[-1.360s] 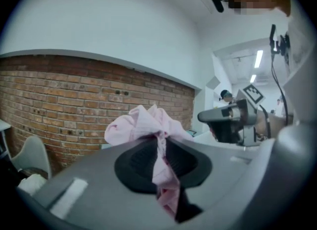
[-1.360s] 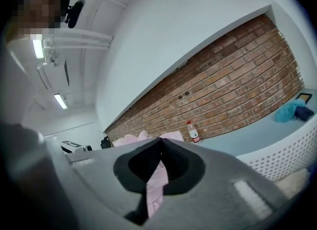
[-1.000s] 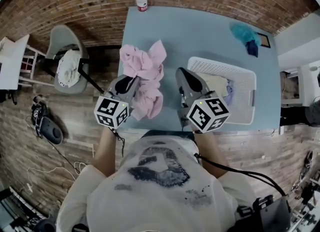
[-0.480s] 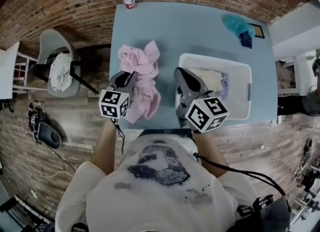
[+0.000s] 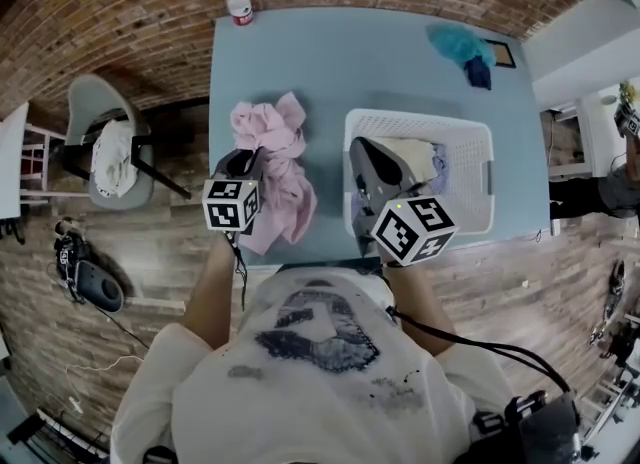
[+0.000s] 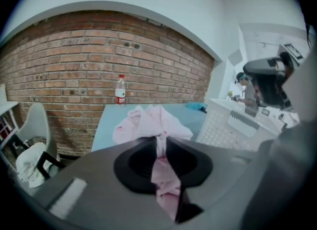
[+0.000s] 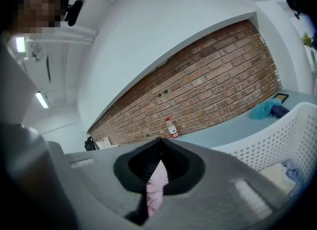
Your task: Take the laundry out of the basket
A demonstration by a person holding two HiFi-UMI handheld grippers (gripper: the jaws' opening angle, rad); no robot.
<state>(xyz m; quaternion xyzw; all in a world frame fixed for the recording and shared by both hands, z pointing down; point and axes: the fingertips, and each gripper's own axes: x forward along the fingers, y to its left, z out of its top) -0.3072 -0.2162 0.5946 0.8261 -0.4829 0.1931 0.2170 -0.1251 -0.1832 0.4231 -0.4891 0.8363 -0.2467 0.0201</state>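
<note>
Pink garment (image 5: 268, 132) out of basket (image 5: 470, 137); lies on table (image 5: 340, 52) just beside it
Left tool (image 6: 159, 147) pinches it; right tool (image 7: 157, 167) pressed together on a pink fold; next, I judge: release both, reach for laundry (image 5: 415, 157) left in basket

Soft matt pink cloth (image 5: 268, 157), perforated white plastic basket (image 5: 420, 118)

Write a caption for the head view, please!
Left tool holds a crumpled pink cloth garment over the blue table beside a white plastic basket.
</note>
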